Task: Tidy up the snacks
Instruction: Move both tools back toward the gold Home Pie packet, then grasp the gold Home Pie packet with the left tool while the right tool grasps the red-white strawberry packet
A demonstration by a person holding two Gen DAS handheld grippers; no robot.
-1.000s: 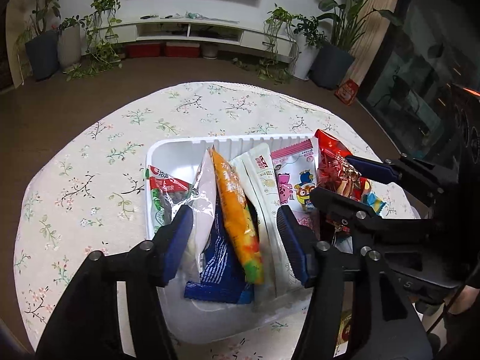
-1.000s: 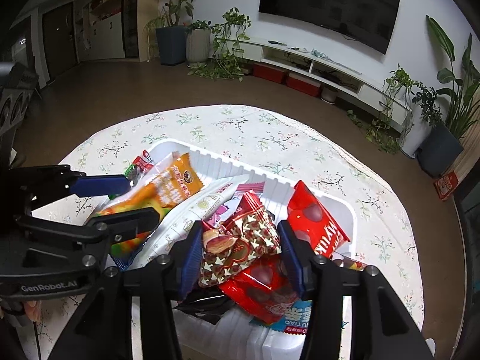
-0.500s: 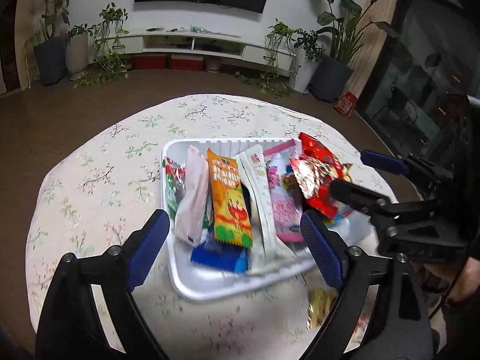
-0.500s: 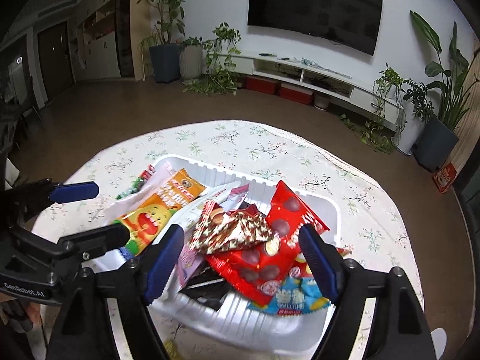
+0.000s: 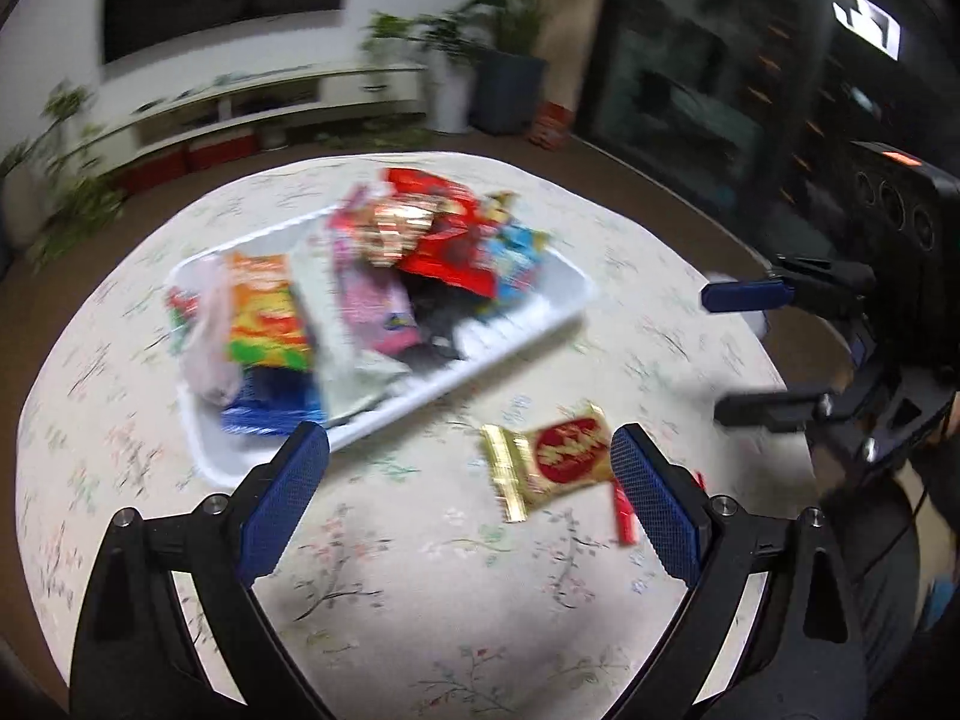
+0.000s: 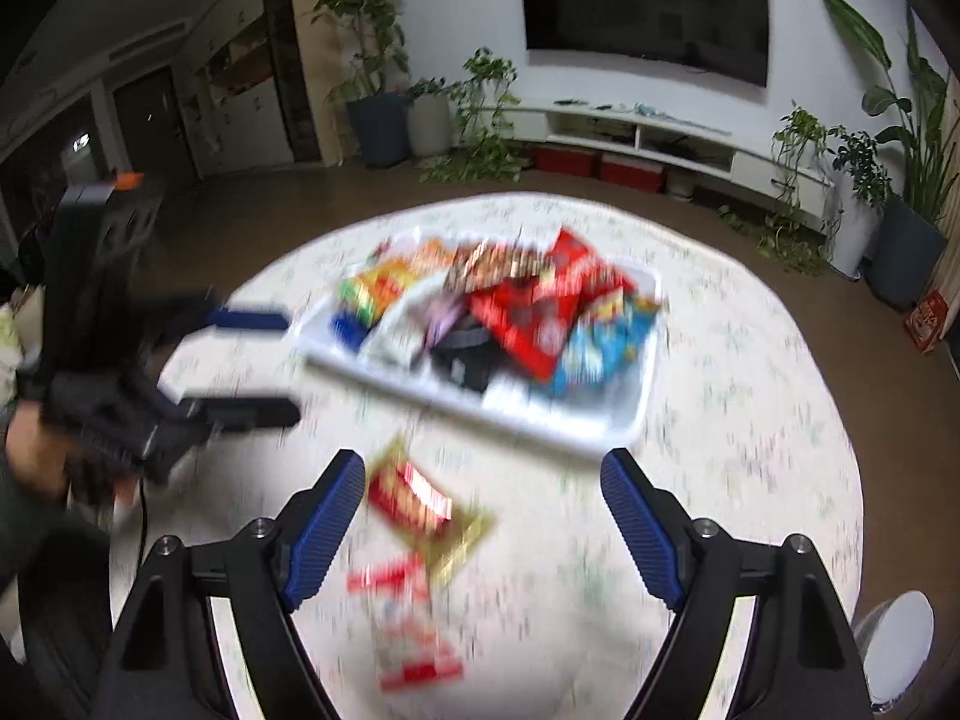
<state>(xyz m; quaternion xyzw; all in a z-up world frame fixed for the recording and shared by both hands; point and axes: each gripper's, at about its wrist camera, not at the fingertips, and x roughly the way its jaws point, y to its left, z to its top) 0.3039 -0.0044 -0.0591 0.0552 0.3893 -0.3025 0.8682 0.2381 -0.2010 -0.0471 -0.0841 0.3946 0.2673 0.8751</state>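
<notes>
A white tray point(image 5: 558, 300) holds several snack packets on the round floral table; it also shows in the right wrist view point(image 6: 636, 414). A gold and red packet point(image 5: 555, 456) lies on the cloth in front of the tray, between my grippers, and shows in the right wrist view point(image 6: 420, 510). A red and white packet point(image 6: 408, 630) lies nearer still. My left gripper point(image 5: 468, 498) is open and empty above the table. My right gripper point(image 6: 483, 528) is open and empty; it shows at the right of the left wrist view point(image 5: 744, 354). Both views are blurred.
The floral tablecloth point(image 5: 390, 588) covers the round table. A white round object point(image 6: 894, 642) sits by the table edge at lower right. A TV stand point(image 6: 648, 138) and potted plants line the far wall.
Both grippers have pulled back and away from the tray, jaws wide open. The snacks they were among stay in the tray. The loose packets in front of the tray have come into view.
</notes>
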